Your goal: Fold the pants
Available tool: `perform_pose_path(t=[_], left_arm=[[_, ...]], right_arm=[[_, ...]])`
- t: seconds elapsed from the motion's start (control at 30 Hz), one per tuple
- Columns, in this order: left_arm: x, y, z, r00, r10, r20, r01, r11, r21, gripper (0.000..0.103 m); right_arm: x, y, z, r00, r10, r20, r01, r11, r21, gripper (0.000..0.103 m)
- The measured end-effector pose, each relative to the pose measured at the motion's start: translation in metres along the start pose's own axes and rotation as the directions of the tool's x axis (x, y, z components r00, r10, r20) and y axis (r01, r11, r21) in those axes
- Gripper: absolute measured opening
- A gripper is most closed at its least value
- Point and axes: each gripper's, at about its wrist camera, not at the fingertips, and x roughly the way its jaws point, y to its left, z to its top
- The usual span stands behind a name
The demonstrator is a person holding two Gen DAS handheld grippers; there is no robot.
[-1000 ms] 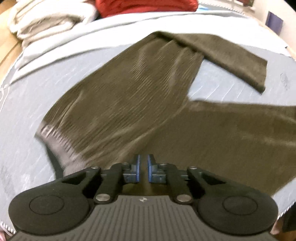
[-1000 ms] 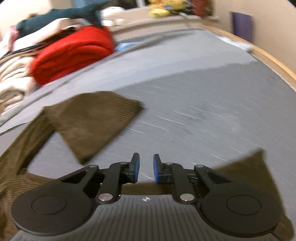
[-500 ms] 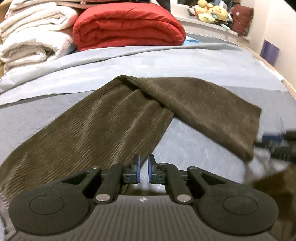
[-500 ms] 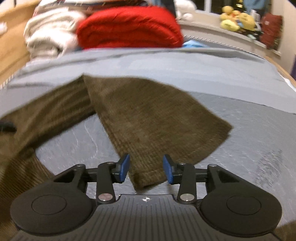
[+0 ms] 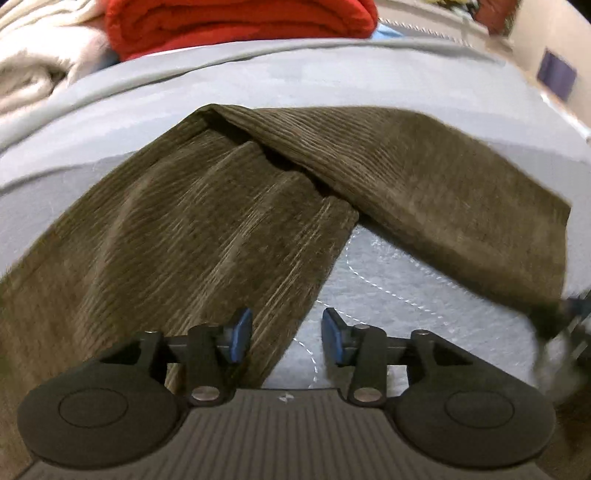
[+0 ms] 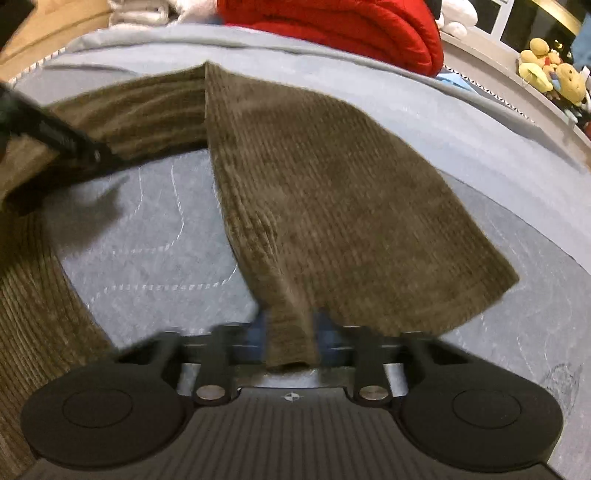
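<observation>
Brown corduroy pants (image 5: 192, 236) spread across the grey bed (image 5: 388, 280), filling mid-frame. Left claw (image 5: 286, 332) wide apart at lower centre, straddling a leg edge. Right claw (image 6: 290, 339) pinching the hem corner, lower centre. Red blanket (image 6: 332, 22) up top.

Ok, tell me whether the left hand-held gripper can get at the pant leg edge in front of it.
Probably yes. The left hand-held gripper is open, and the edge of the pant leg already lies between its fingers on the grey bedcover, with nothing in the way. The right hand-held gripper works the far cuff.
</observation>
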Motion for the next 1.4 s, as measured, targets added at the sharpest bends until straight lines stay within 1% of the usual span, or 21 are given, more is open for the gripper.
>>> perform_pose_path(t=[0.03,0.13,0.2,0.3,0.4,0.47,0.53,0.6,0.73,0.77,0.87,0.9,0.97,1.0,1.03,1.07,1.17,1.23,1.27,1.33,1.4], left_arm=[[0.003,-0.002,0.001,0.999,0.033,-0.004,-0.032,0.999,0.027,0.029],[0.007,0.009,0.008,0.998,0.062,-0.008,-0.062,0.998,-0.012,0.008],[0.001,0.017,0.012,0.998,0.066,0.003,-0.065,0.997,-0.047,0.007],[-0.009,0.026,0.014,1.0,-0.012,0.012,0.012,0.999,-0.047,0.007],[-0.023,0.027,0.01,0.994,-0.106,0.025,0.105,0.993,0.056,0.006],[-0.034,0.024,0.007,0.981,-0.189,0.037,0.182,0.973,0.143,0.006],[-0.05,0.02,-0.001,0.956,-0.29,0.051,0.268,0.929,0.254,0.006],[-0.065,0.019,-0.009,0.916,-0.399,0.038,0.367,0.873,0.321,0.006],[-0.083,0.008,-0.03,0.797,-0.598,-0.084,0.576,0.712,0.401,0.006],[-0.084,0.002,-0.036,0.779,-0.616,-0.119,0.602,0.68,0.419,0.006],[-0.082,-0.028,-0.056,0.772,-0.596,-0.221,0.619,0.626,0.474,0.008],[-0.081,-0.038,-0.063,0.777,-0.573,-0.261,0.616,0.605,0.504,0.009],[-0.084,-0.046,-0.07,0.787,-0.541,-0.296,0.606,0.591,0.533,0.018],[-0.086,-0.043,-0.068,0.786,-0.542,-0.296,0.609,0.596,0.523,0.028],[-0.089,-0.037,-0.065,0.785,-0.551,-0.284,0.61,0.606,0.51,0.037],[-0.095,-0.033,-0.06,0.783,-0.564,-0.262,0.61,0.616,0.498,0.039],[-0.107,0.001,-0.042,0.801,-0.577,-0.159,0.581,0.685,0.439,0.045],[-0.116,0.026,-0.033,0.83,-0.553,-0.071,0.532,0.749,0.395,0.046],[-0.116,0.039,-0.033,0.856,-0.517,-0.023,0.487,0.789,0.374,0.047],[-0.116,0.066,-0.026,0.913,-0.403,0.056,0.37,0.879,0.3,0.052],[-0.116,0.104,-0.025,0.952,-0.281,0.12,0.259,0.95,0.173,0.059]], right_arm=[[-0.004,-0.01,0.004,1.0,0.009,0.016,-0.01,0.999,0.04,0.012],[-0.031,-0.049,0.023,0.992,-0.015,0.122,-0.007,0.984,0.176,0.012],[-0.061,-0.086,0.037,0.977,-0.047,0.206,-0.018,0.952,0.305,0.011],[-0.114,-0.146,0.056,0.947,-0.126,0.297,-0.017,0.9,0.436,0.011],[-0.148,-0.195,0.077,0.945,-0.168,0.28,0.019,0.884,0.466,0.011],[-0.173,-0.222,0.09,0.945,-0.192,0.266,0.043,0.877,0.478,0.011],[-0.196,-0.245,0.098,0.947,-0.207,0.247,0.063,0.871,0.487,0.011],[-0.212,-0.26,0.106,0.946,-0.24,0.217,0.11,0.87,0.482,0.011],[-0.229,-0.29,0.105,0.946,-0.307,0.104,0.216,0.837,0.503,0.011],[-0.226,-0.298,0.1,0.944,-0.322,0.068,0.243,0.822,0.515,0.011],[-0.196,-0.32,0.076,0.925,-0.376,-0.052,0.339,0.757,0.559,0.012],[-0.178,-0.328,0.061,0.914,-0.395,-0.093,0.369,0.714,0.595,0.013],[-0.145,-0.334,0.031,0.891,-0.426,-0.157,0.416,0.629,0.656,0.025],[-0.131,-0.333,0.013,0.87,-0.446,-0.21,0.457,0.57,0.682,0.038],[-0.122,-0.329,-0.008,0.844,-0.472,-0.254,0.494,0.498,0.713,0.039],[-0.119,-0.324,-0.023,0.837,-0.483,-0.258,0.492,0.456,0.742,0.039],[-0.119,-0.305,-0.073,0.883,-0.429,-0.188,0.363,0.372,0.854,0.04],[-0.12,-0.292,-0.108,0.892,-0.406,-0.201,0.345,0.321,0.882,0.04],[-0.12,-0.287,-0.124,0.889,-0.405,-0.213,0.347,0.292,0.891,0.041],[-0.114,-0.278,-0.156,0.893,-0.375,-0.249,0.349,0.228,0.909,0.043],[-0.103,-0.276,-0.18,0.919,-0.281,-0.277,0.331,0.169,0.928,0.044]])
